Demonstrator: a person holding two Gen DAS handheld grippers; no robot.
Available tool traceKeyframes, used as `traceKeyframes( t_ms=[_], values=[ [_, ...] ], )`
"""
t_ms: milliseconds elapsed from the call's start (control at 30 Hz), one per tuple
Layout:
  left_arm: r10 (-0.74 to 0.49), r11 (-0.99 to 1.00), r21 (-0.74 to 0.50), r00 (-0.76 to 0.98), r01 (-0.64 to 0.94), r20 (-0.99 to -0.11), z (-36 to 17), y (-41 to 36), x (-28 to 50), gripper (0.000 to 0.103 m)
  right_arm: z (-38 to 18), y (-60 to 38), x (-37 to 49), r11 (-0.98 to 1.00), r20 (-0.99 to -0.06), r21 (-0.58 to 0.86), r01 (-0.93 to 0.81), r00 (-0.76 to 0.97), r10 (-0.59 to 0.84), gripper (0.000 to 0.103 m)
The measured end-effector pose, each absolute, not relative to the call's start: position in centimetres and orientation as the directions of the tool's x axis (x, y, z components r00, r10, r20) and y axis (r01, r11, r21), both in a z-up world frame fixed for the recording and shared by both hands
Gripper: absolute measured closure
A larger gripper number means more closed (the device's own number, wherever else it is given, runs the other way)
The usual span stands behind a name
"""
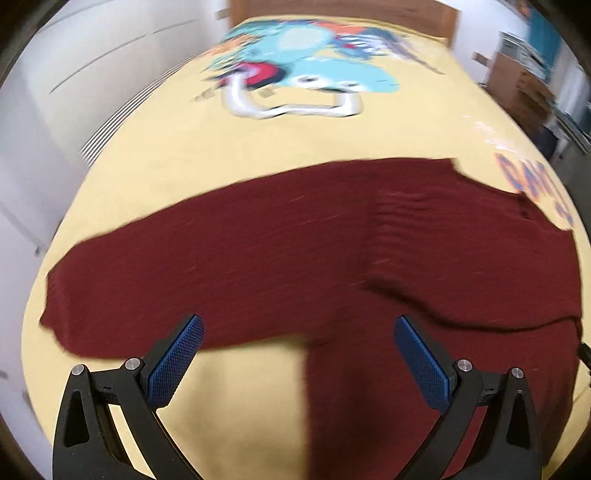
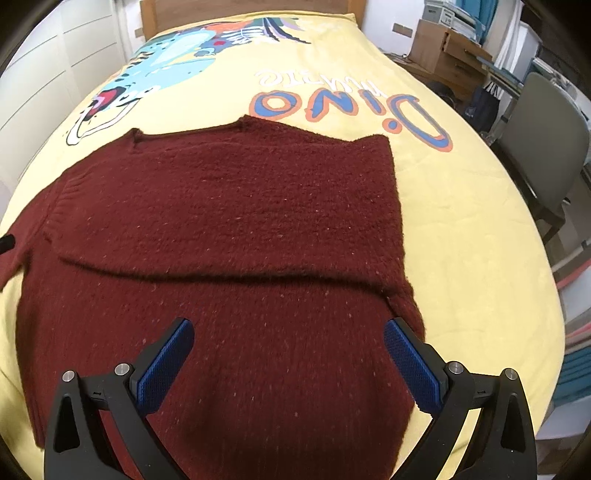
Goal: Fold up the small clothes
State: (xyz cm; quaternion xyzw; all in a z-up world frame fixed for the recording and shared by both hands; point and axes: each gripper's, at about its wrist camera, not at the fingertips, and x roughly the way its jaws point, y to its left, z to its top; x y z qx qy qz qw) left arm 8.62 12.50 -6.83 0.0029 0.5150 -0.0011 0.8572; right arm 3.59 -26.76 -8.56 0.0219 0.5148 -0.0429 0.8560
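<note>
A dark red knitted sweater (image 2: pixel 229 229) lies flat on a yellow bedspread (image 2: pixel 461 206). Its right sleeve is folded across the chest, leaving a fold line across the body. In the left wrist view the sweater (image 1: pixel 295 251) stretches its left sleeve out to the left, and that view is blurred. My left gripper (image 1: pixel 299 332) hovers open above the spot where the sleeve meets the body. Over the lower body, near the sweater's right edge, my right gripper (image 2: pixel 288 332) is open. Neither holds anything.
The bedspread carries a cartoon dinosaur print (image 2: pixel 166 62) and "Dino" lettering (image 2: pixel 351 107). A wooden headboard (image 2: pixel 255 9) is at the far end. White cupboard doors (image 1: pixel 74 74) stand left of the bed. A grey chair (image 2: pixel 546 147) and cardboard boxes (image 2: pixel 443 44) stand to the right.
</note>
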Motion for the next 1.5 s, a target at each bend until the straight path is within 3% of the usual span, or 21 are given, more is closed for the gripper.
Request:
traceKeyframes(
  t_ms=[500,733,1067,1100,1167,1200,1267,1333,1500],
  values=[
    [0.063,0.843,-0.134,0.343,-0.521,-0.937,-9.1,28.9,7.2,0.001,-9.2,-27.9,1.9,0.99,-0.887,-0.062,0.123,0.448,-0.111,0.0],
    [0.064,0.76,-0.159,0.317,-0.63,-0.946,-9.9,33.5,7.4,0.001,-9.7,-28.1,1.8,0.991,-0.891,-0.053,0.123,0.442,-0.102,0.0],
    [0.03,0.75,-0.153,0.265,-0.643,-0.964,-11.6,35.2,8.3,0.003,-10.5,-28.3,2.2,0.991,-0.9,-0.055,0.118,0.424,-0.101,0.0],
    [0.028,0.759,-0.153,0.266,-0.633,-0.964,-11.5,35.1,8.1,0.006,-10.4,-28.5,2.2,0.991,-0.9,-0.056,0.119,0.424,-0.102,0.0],
    [0.03,0.792,-0.145,0.275,-0.593,-0.961,-11.0,34.6,7.8,0.031,-10.3,-28.7,2.3,0.991,-0.897,-0.06,0.118,0.428,-0.106,0.0],
    [0.037,0.803,-0.137,0.278,-0.58,-0.96,-10.8,34.4,7.8,0.038,-10.2,-28.8,2.3,0.991,-0.897,-0.064,0.119,0.429,-0.11,0.0],
    [0.032,0.823,-0.139,0.29,-0.551,-0.957,-10.2,34.0,7.9,0.069,-10.2,-29.0,2.4,0.99,-0.896,-0.066,0.123,0.429,-0.113,0.0],
    [-0.004,0.834,-0.173,0.308,-0.524,-0.951,-9.7,33.6,7.9,0.09,-10.1,-29.3,2.4,0.99,-0.895,-0.061,0.126,0.432,-0.11,0.0],
    [0.06,0.906,-0.084,0.323,-0.414,-0.944,-7.1,30.3,8.4,0.091,-9.5,-29.6,2.8,0.99,-0.888,-0.066,0.121,0.446,-0.114,0.0]
  ],
)
